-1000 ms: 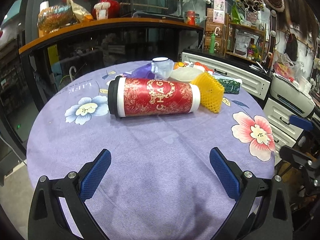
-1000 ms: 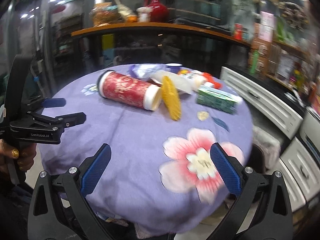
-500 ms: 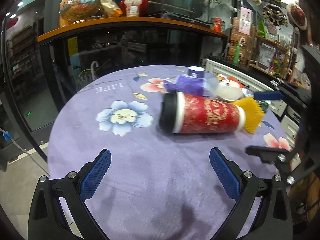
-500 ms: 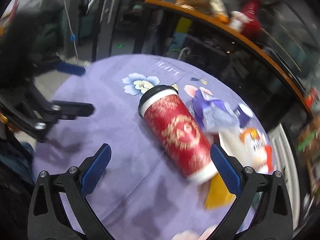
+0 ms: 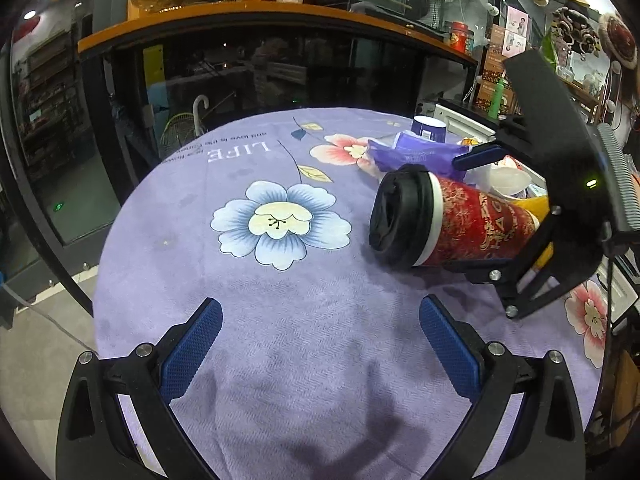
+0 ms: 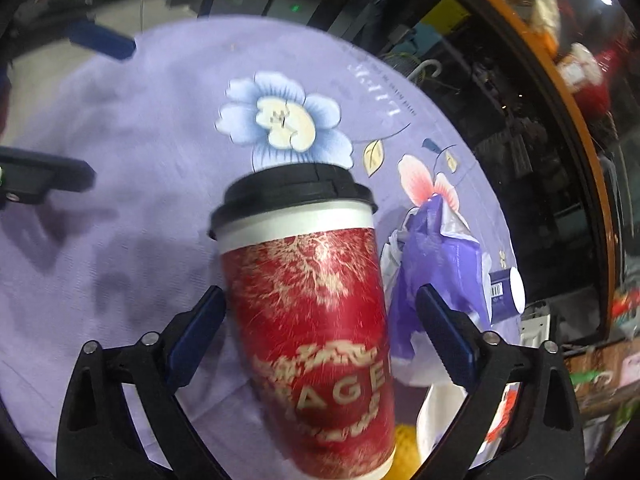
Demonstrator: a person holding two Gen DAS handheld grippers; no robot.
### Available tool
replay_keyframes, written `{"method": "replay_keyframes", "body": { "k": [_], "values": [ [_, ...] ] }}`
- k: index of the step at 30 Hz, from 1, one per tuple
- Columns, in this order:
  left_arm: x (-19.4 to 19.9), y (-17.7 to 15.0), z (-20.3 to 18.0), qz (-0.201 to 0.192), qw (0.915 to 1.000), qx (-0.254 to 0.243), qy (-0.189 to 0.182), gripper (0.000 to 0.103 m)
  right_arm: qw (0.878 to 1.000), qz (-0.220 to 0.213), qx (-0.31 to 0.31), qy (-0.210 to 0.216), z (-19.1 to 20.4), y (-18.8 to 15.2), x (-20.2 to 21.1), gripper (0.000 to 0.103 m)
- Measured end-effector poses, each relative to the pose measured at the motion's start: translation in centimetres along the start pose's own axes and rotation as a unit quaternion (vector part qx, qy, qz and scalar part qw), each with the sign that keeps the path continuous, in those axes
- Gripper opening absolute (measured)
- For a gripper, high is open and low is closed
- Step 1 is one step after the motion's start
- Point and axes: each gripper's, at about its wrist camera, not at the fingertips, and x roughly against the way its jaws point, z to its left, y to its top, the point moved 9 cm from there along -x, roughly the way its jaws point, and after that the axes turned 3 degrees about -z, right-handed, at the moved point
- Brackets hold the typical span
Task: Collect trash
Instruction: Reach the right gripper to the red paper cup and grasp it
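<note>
A red paper cup (image 5: pixel 460 224) with a black lid lies on its side on the purple flowered tablecloth (image 5: pixel 280 340). In the right wrist view the cup (image 6: pixel 316 312) lies between my right gripper's (image 6: pixel 320 332) open fingers, with gaps on both sides. The right gripper also shows in the left wrist view (image 5: pixel 480 212), straddling the cup from the right. My left gripper (image 5: pixel 320 344) is open and empty above bare cloth near the table's front. A crumpled purple wrapper (image 6: pixel 436 268) lies just beyond the cup.
A small purple-and-white cup (image 5: pixel 430 128), a white bowl (image 5: pixel 508 180) and yellow foam netting (image 6: pixel 408 440) lie behind the red cup. A dark glass counter with an orange top (image 5: pixel 240 12) stands behind the table. The table edge drops off at left.
My right gripper has swung in over the red cup, which now lies between its fingers. My left gripper has shifted left and back; the cup now sits to its right.
</note>
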Motion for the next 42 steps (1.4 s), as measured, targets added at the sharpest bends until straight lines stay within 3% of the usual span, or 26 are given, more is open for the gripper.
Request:
{"method": "replay_keyframes", "body": {
  "k": [5, 8, 14, 19, 26, 30, 32, 35, 39, 42],
  "values": [
    [-0.7, -0.5, -0.2, 0.008, 0.9999, 0.001, -0.007, 0.098, 0.999, 0.023, 0.037, -0.002, 1.3, 0.4, -1.7, 0.082],
    [-0.8, -0.8, -0.2, 0.011, 0.9999, 0.004, -0.01, 0.098, 0.999, 0.019, 0.037, -0.01, 1.6, 0.5, -1.6, 0.081],
    [-0.8, -0.7, 0.0, 0.01, 0.9997, 0.016, -0.016, 0.098, 1.0, -0.024, 0.008, -0.005, 2.3, 0.8, 1.0, 0.08],
    [-0.2, -0.3, 0.1, -0.001, 0.9998, 0.014, -0.013, 0.098, 0.994, -0.082, -0.066, 0.0, 1.6, 0.6, 4.9, 0.08],
    [0.0, 0.1, -1.2, -0.004, 0.9996, 0.003, -0.029, 0.097, 0.958, -0.183, -0.221, 0.028, -0.1, -1.2, 11.3, 0.08],
    [-0.2, 0.5, -4.4, -0.006, 0.9981, -0.044, -0.044, 0.097, 0.929, -0.223, -0.295, 0.024, -1.3, -3.3, 14.4, 0.079],
    [-0.4, 0.8, -6.6, -0.008, 0.9958, -0.075, -0.05, 0.097, 0.908, -0.246, -0.338, 0.023, -2.2, -4.9, 16.4, 0.079],
    [-0.8, 1.2, -9.5, -0.009, 0.9919, -0.107, -0.067, 0.097, 0.887, -0.266, -0.378, 0.009, -3.4, -7.4, 18.5, 0.079],
    [-1.6, 1.6, -13.2, -0.001, 0.9871, -0.125, -0.099, 0.096, 0.87, -0.278, -0.406, -0.024, -4.4, -10.6, 21.6, 0.079],
    [-2.3, 1.7, -16.6, 0.019, 0.9817, -0.123, -0.145, 0.094, 0.863, -0.274, -0.42, -0.064, -5.4, -13.3, 23.1, 0.079]
  ]
}}
